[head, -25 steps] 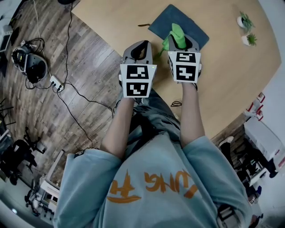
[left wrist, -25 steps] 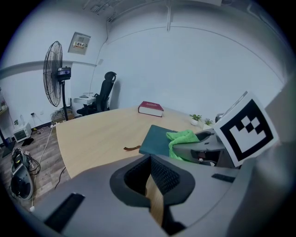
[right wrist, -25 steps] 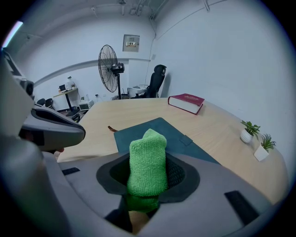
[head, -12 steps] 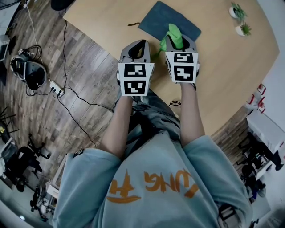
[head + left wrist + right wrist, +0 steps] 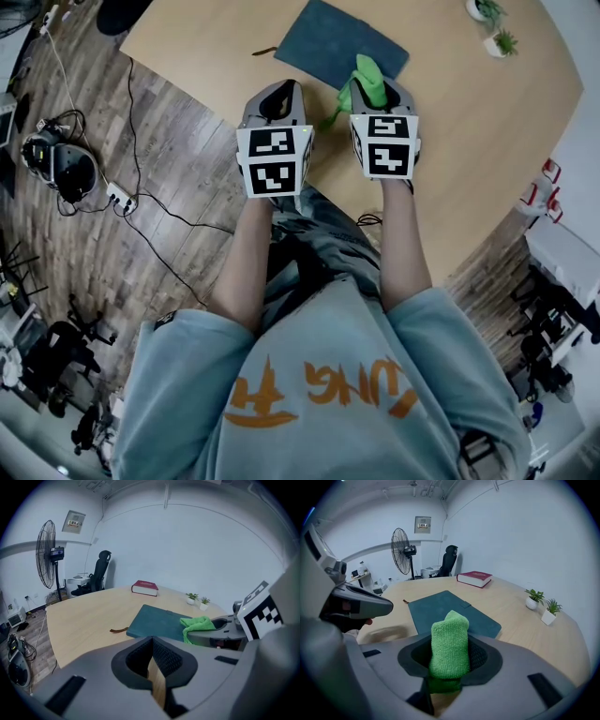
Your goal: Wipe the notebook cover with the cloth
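The dark teal notebook (image 5: 337, 42) lies closed on the wooden table (image 5: 469, 141), ahead of both grippers. My right gripper (image 5: 380, 86) is shut on the green cloth (image 5: 366, 77), which sticks up out of its jaws over the notebook's near edge. In the right gripper view the cloth (image 5: 449, 641) fills the jaws, with the notebook (image 5: 440, 609) beyond. My left gripper (image 5: 278, 94) hovers beside it at the table's near edge, shut and holding nothing. The left gripper view shows the notebook (image 5: 157, 623), the cloth (image 5: 197, 626) and the right gripper to its right.
A red book (image 5: 145, 588) lies at the table's far side. Two small potted plants (image 5: 492, 28) stand at the far right. A thin brown strip (image 5: 263, 52) lies left of the notebook. A fan (image 5: 47, 566), an office chair and floor cables (image 5: 66, 159) are at the left.
In the head view the notebook and table have slid up and to the left. Both grippers stay side by side, the left one a little further left. The cloth remains held.
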`<state>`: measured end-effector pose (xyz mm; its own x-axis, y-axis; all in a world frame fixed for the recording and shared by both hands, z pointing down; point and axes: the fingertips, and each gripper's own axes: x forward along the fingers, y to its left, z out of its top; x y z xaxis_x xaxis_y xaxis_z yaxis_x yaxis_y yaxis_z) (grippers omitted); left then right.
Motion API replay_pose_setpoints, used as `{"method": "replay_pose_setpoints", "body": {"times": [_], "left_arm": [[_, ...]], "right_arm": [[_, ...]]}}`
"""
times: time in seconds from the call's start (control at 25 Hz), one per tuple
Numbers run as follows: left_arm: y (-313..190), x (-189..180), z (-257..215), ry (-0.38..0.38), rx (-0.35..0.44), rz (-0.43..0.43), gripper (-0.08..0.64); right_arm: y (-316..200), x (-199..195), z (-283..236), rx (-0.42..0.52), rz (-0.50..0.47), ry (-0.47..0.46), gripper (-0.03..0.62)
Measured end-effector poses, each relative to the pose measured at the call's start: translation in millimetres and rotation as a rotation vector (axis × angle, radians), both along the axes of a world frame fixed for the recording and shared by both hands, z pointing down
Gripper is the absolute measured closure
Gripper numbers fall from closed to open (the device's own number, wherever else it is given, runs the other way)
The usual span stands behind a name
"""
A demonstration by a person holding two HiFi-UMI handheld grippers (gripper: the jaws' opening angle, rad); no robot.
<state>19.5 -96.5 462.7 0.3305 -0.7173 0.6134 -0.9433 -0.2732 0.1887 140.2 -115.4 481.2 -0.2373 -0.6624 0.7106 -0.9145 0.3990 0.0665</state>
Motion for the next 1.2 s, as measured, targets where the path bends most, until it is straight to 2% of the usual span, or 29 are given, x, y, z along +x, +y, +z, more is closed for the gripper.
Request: {"method": "replay_pose_setpoints", "body": {"times": [0.36, 0.52, 0.68, 0.8, 1.0, 1.2], "left_arm": [[6.5, 26.8, -2.9, 0.023, 0.002, 0.057, 0.543], [2.0, 25.9, -5.2, 0.029, 0.014, 0.038, 0.543], [-5.4, 19.5, -10.3, 0.035, 0.021, 0.017, 0.543], [-10.6, 6.3, -13.5, 0.029, 0.026, -0.013, 0.544], [-27.8, -35.9, -21.2, 0.004, 0.043, -0.085, 0.544], [-40.7, -62.9, -22.7, -0.007, 0.043, -0.089, 0.543]], "right_arm": [[17.9, 30.4, 1.3, -0.029, 0.067, 0.009, 0.462], [23.4, 48.1, 0.1, -0.077, 0.105, 0.057, 0.462], [12.5, 52.2, -15.5, -0.05, 0.118, 0.05, 0.462], [-3.4, 40.4, -26.3, -0.022, 0.097, 0.026, 0.462], [-38.6, 4.8, -32.8, 0.006, 0.057, -0.01, 0.462], [-69.3, -44.7, -34.7, 0.016, 0.006, -0.039, 0.462]]}}
